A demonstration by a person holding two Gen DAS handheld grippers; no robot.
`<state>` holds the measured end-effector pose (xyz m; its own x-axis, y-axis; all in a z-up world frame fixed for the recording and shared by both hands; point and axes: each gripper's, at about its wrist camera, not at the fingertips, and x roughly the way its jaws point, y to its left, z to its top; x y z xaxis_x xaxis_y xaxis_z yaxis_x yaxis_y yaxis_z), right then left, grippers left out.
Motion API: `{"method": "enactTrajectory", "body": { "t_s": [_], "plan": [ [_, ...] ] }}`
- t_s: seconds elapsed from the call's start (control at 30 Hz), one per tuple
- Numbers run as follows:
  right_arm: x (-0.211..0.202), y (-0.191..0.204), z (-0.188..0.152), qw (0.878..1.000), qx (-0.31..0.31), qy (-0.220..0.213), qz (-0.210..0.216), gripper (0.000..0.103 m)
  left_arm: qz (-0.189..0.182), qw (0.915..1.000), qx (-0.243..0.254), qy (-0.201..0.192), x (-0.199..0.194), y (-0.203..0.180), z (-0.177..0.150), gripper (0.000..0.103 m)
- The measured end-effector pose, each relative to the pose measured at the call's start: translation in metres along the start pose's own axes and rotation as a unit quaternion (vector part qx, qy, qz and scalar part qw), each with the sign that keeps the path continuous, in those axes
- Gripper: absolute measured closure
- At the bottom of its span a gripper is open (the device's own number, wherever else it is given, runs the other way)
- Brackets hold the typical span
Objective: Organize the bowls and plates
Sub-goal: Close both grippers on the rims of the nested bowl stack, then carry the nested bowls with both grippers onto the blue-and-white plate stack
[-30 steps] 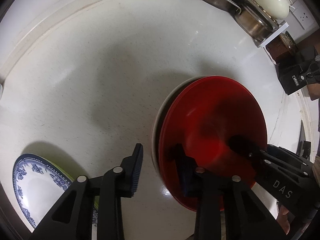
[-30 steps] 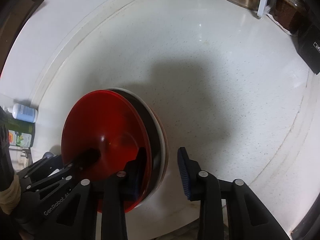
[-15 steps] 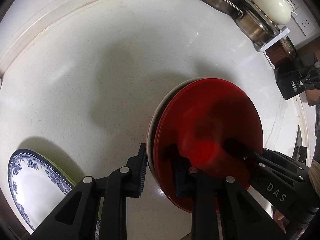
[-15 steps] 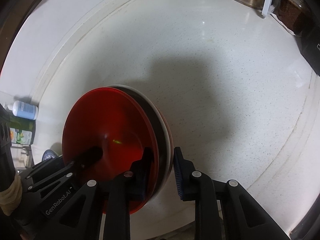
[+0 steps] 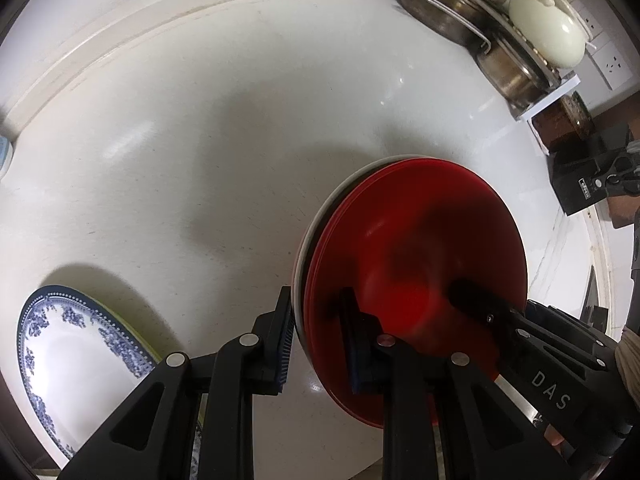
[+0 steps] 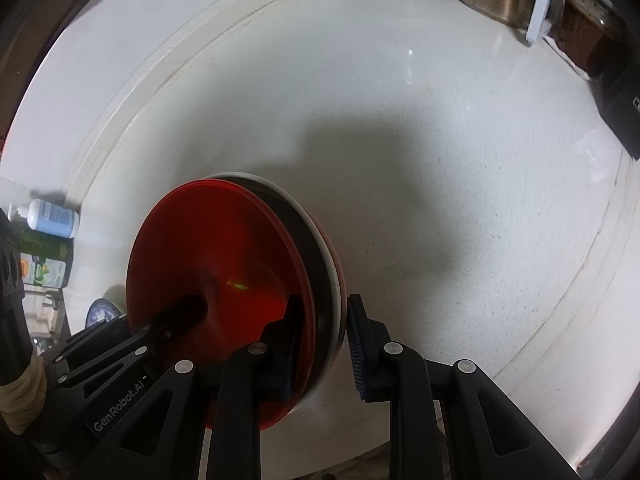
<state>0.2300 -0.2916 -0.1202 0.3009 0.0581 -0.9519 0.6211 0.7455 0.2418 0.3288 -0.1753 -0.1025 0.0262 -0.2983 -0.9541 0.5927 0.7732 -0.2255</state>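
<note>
Stack of round plates, glossy red plate [image 5: 416, 280] uppermost over a dark layer and a white plate rim [image 5: 320, 216]: lies on the white speckled countertop [image 5: 180, 140], lower right of centre in the left wrist view, lower left of centre in the right wrist view [image 6: 212, 264]. Left gripper [image 5: 318, 336]: black two-finger tool with blue ribbed pads, jaws just drawn in, now clenched on the stack's near-left rim, one pad under the white rim, the other on the red face. Right gripper [image 6: 322, 340]: same build, jaws likewise just drawn in; inner pad lies on the red face, outer pad sits at the white rim on the stack's right edge, grasping the stack. Each view shows the other gripper's finger reaching onto the red face: right gripper at lower right in the left view [image 5: 500, 320], left gripper at lower left in the right view [image 6: 172, 320]. Left view only: blue-and-white patterned round plate [image 5: 76, 356] on a green-edged plate at lower left, well apart from the stack; steel pans [image 5: 448, 16] with a cream lidded dish [image 5: 548, 36] at upper right. Right view only: small white-and-blue bottle [image 6: 52, 218] lying at left edge; green-labelled container [image 6: 40, 256] just below it. The patterned plate shows there only as a sliver at lower left.
</note>
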Motion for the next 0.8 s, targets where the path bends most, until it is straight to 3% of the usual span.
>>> {"method": "enactTrajectory", "body": {
  "t_s": [0.8],
  "plan": [
    [-0.045,0.078,-0.017,0.994,-0.098,-0.04,0.033,0.08,0.018,0.993,-0.081,-0.084,-0.074,0.075,-0.033,0.08]
  ]
}}
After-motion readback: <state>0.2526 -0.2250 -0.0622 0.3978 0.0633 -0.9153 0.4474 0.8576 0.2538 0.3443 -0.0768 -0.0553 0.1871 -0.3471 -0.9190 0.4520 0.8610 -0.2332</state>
